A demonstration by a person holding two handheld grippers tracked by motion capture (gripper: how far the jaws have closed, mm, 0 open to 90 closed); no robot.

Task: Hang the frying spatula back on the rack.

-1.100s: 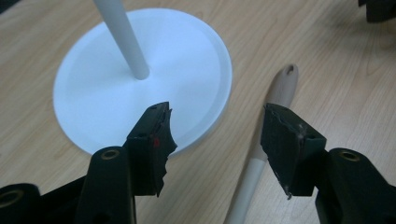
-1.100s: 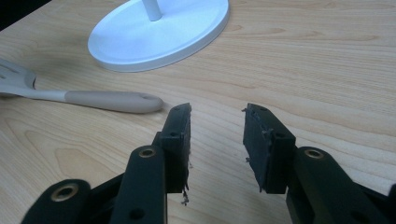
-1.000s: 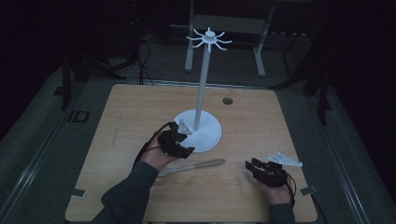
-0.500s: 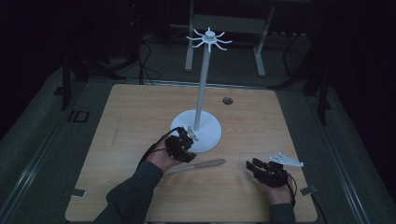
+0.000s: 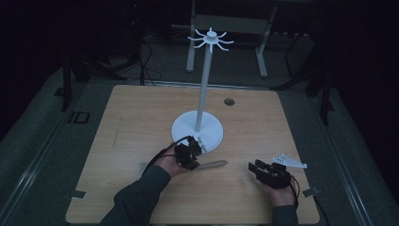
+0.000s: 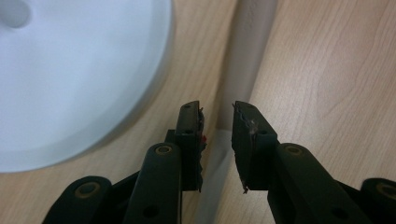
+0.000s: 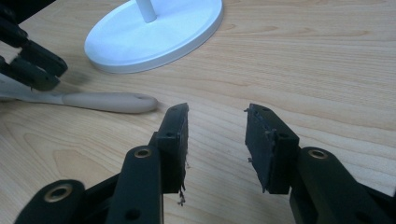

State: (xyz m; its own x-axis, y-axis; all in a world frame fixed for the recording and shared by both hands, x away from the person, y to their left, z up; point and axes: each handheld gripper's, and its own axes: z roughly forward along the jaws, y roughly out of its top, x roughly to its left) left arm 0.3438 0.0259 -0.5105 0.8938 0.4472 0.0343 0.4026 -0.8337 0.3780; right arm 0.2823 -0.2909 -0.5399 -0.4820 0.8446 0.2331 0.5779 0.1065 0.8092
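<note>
The left gripper, jaws spread, straddles what looks like a beige utensil handle running lengthwise between them, while the spread, empty right gripper sits well apart.

The bench is light wood with a fine brown grain running in long streaks. On it the stand is white all over: round base, thin pole and the spoked crown on top. Just beside the stand's base lies a beige, cream-coloured handle. The left gripper is black, with a small red spot on one inner face. The right gripper is black too, with brass-coloured rivets, and carries a pale grey plate.
</note>
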